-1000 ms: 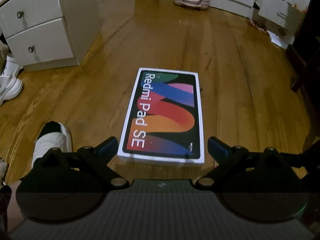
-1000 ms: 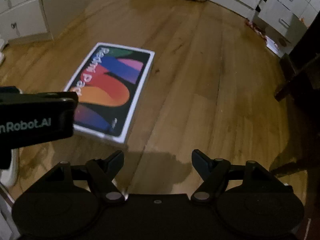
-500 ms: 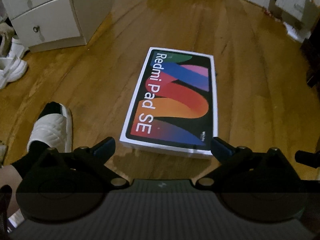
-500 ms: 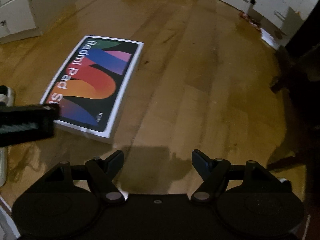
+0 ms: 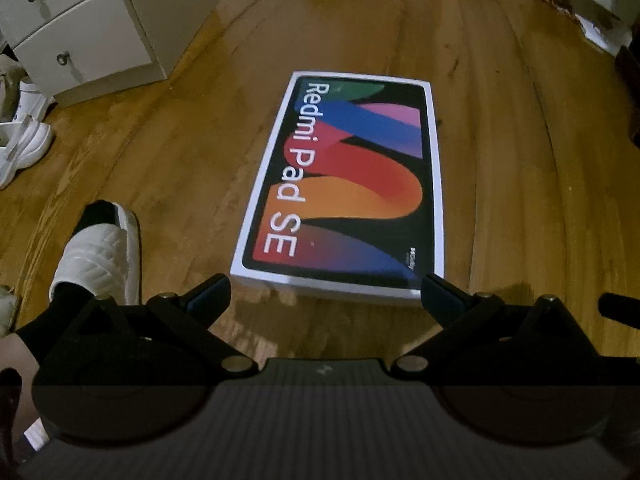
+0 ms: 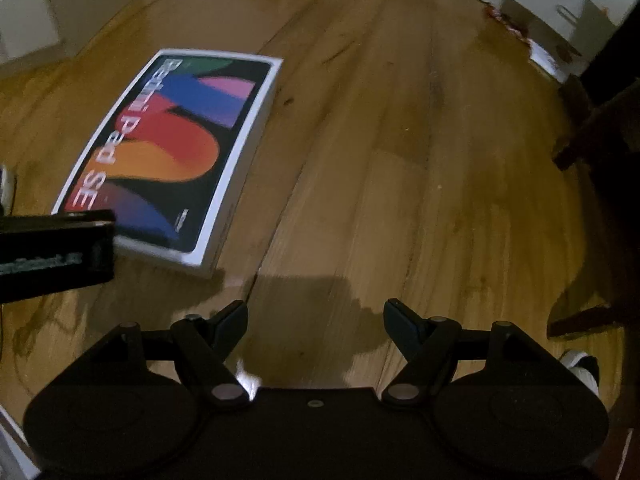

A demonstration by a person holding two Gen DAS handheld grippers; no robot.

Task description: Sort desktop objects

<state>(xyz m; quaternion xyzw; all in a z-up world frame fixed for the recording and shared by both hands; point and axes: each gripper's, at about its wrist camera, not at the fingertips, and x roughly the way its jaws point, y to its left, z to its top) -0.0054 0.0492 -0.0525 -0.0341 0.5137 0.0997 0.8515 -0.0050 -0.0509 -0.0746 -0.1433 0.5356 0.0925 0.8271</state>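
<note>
- Tablet box [image 5: 340,188] lies flat on wood floor [image 5: 520,200], lid up w/ "Redmi Pad SE" print & colour swirls; long axis runs 12–6 o'clock in left view.
- Left gripper [image 5: 325,290]: jaws spread wide, holding nothing; fingertips sit at box's near short edge, one by each near corner. Contact w/ box can't be told.
- Right gripper [image 6: 315,314]: jaws spread, empty, over bare floor; box lies at approx. 10 o'clock from it, apart from its fingertips.
- In right view the left gripper's black body [image 6: 56,252] crosses at 9 o'clock, covering box's near corner.
- White slipper [image 5: 100,256] w/ black sock at 8 o'clock in left view, beside box, apart.
- White drawers [image 5: 80,36] at 10 o'clock; sneakers [image 5: 20,148] at 9 o'clock.
</note>
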